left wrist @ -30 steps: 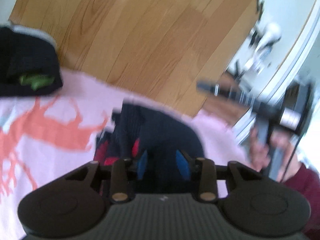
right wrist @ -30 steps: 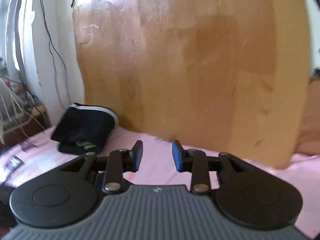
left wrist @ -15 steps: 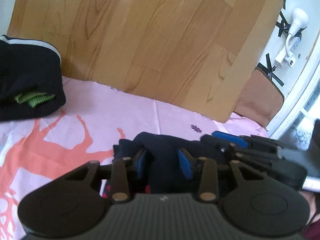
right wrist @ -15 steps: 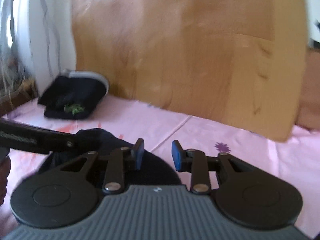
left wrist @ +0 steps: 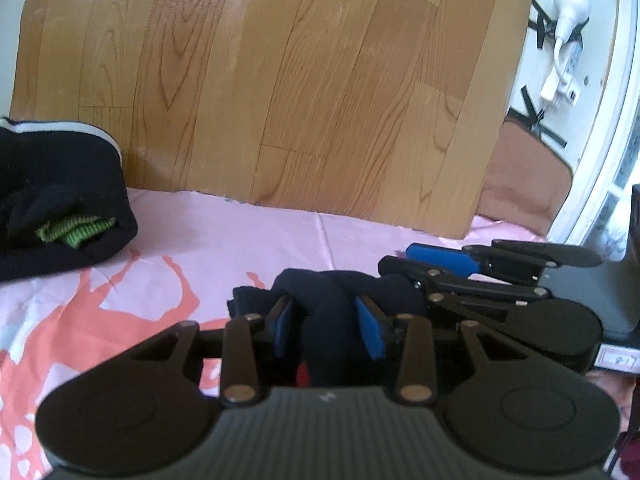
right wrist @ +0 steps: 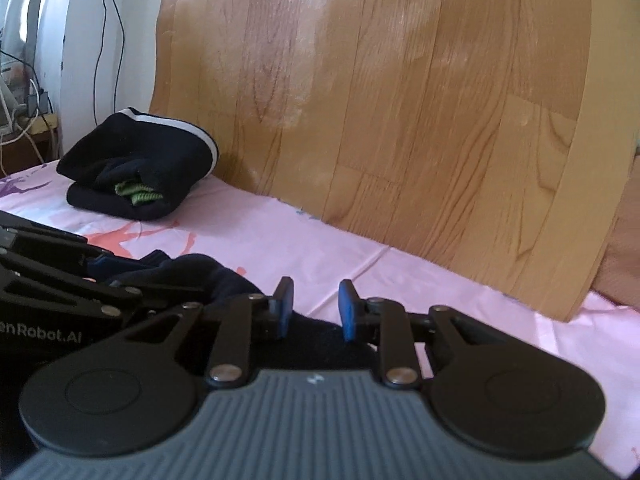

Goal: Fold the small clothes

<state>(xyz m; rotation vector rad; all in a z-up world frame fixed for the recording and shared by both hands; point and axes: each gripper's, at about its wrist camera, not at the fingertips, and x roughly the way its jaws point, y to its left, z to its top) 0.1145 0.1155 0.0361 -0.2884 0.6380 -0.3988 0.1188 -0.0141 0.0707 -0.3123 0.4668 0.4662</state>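
1. A folded pile (right wrist: 136, 172) sits done at the back of the bed (right wrist: 320, 248).
2. Left gripper (left wrist: 326, 322), fingers spread, straddles a dark garment (left wrist: 340, 292), still bunched mid-bed.
3. Right gripper (right wrist: 314, 308) hovers beside, fingers apart, empty.

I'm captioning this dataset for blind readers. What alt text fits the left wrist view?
The left gripper, jaws apart, straddles a bunched dark navy garment on a pink sheet. The right gripper reaches in from the right, and a folded dark pile sits far left by a wood-grain board.
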